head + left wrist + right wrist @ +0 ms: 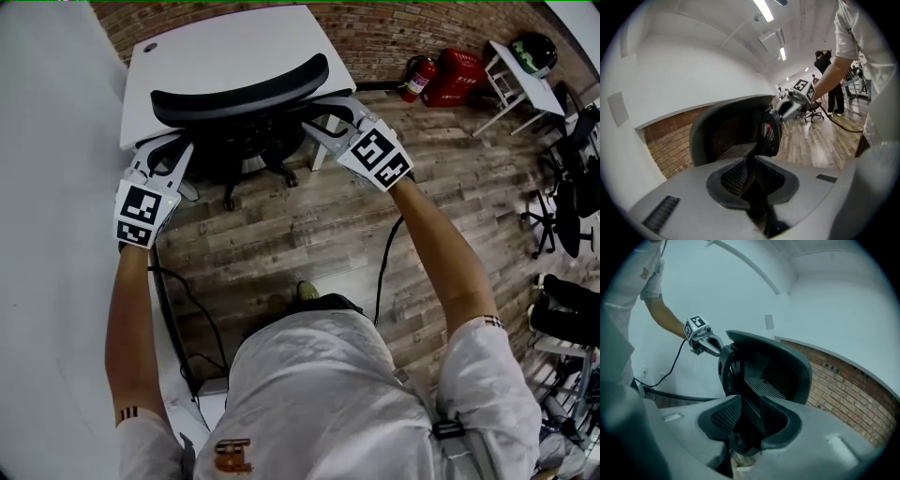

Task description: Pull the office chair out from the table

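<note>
Person: white shirt (328,394) fills the bottom of the head view, nearest of all; both bare forearms reach forward from it, one toward each end of the chair's backrest.
Office chair (239,89): black, standing on the wooden floor (309,225) at the table's near edge; its curved backrest overlaps that edge in the head view and its wheeled base shows just below (so it is not pulled clear of the table).
Table (225,42): white, its far edge against the brick wall (394,28).
Left gripper (751,171): at the backrest's left end, pointing in toward it, marker cube facing up.
Left fingers (733,177): only a narrow dark gap between the pads, nothing pressed between them; the backrest's rim stands just ahead.
Right gripper (740,416): at the backrest's right end, pointing in toward it.
Right fingers (717,417): clearly apart; the backrest's side rim lines up with the gap, but I cannot tell whether it reaches in between the pads, and no pad presses on it.
Cable (384,262): black, hanging below the right forearm toward the floor.
Past the table's far right corner: a red fire extinguisher (417,77) and a red box (455,75) on the floor by the brick wall.
</note>
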`<state>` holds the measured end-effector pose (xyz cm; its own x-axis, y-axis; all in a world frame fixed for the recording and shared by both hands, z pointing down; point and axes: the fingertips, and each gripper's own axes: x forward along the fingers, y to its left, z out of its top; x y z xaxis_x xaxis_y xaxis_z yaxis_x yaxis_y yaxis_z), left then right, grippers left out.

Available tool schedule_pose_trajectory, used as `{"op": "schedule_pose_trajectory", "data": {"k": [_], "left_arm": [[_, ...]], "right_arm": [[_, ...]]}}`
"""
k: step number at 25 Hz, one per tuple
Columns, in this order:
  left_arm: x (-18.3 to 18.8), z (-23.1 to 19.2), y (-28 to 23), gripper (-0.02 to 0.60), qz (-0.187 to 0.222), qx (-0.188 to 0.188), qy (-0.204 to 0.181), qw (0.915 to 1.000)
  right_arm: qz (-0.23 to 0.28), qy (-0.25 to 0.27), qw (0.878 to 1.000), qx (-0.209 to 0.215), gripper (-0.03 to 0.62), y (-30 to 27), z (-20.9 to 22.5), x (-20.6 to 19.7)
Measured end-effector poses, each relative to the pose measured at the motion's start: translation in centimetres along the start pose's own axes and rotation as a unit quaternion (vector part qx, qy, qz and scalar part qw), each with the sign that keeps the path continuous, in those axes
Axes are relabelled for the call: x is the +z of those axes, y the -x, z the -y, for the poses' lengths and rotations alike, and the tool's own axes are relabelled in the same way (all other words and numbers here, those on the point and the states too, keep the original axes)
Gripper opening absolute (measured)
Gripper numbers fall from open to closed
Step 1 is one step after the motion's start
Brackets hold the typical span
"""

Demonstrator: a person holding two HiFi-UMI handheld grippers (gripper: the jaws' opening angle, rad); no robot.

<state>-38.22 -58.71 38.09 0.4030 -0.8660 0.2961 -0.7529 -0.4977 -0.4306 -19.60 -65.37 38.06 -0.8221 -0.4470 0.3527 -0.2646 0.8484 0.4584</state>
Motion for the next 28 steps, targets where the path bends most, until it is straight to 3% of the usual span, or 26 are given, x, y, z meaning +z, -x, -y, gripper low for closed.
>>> {"op": "schedule_pose_trajectory", "data": {"k": [5,10,13,17,21,25,28], "left_arm": [[-3.1,-2.0,0.4,0.143,-0.080,-0.001,-0.056,0.9952],[-6.9,-3.7,-0.1,0.249,-0.170,-0.013,-0.087,0.9814],[-9.2,-4.9,-0.7,0.270,-0.223,-0.036,-0.109,0.9681],[-12.0,-5.3,-2.0,0.272,-0.284,-0.094,-0.152,0.9420],[-14.1,-5.2,-3.4,0.272,-0.317,-0.133,-0.166,0.9242],[-14.9,-4.7,-4.7,0.270,-0.320,-0.150,-0.164,0.9209],[-15.2,-4.3,-5.4,0.261,-0.321,-0.157,-0.176,0.9175]], "right_arm": [[-0.061,0.043,0.997,0.012,0.163,-0.1,2.7,-2.7],[-0.120,0.047,0.991,0.026,0.235,-0.6,5.5,-6.4],[-0.163,0.065,0.983,0.057,0.276,-1.8,6.2,-8.5],[-0.220,0.118,0.961,0.118,0.287,-3.4,6.3,-10.7],[-0.257,0.159,0.937,0.172,0.287,-4.8,6.0,-12.4],[-0.278,0.172,0.922,0.208,0.287,-5.9,5.4,-14.0],[-0.277,0.174,0.920,0.216,0.273,-6.4,5.2,-14.5]]}}
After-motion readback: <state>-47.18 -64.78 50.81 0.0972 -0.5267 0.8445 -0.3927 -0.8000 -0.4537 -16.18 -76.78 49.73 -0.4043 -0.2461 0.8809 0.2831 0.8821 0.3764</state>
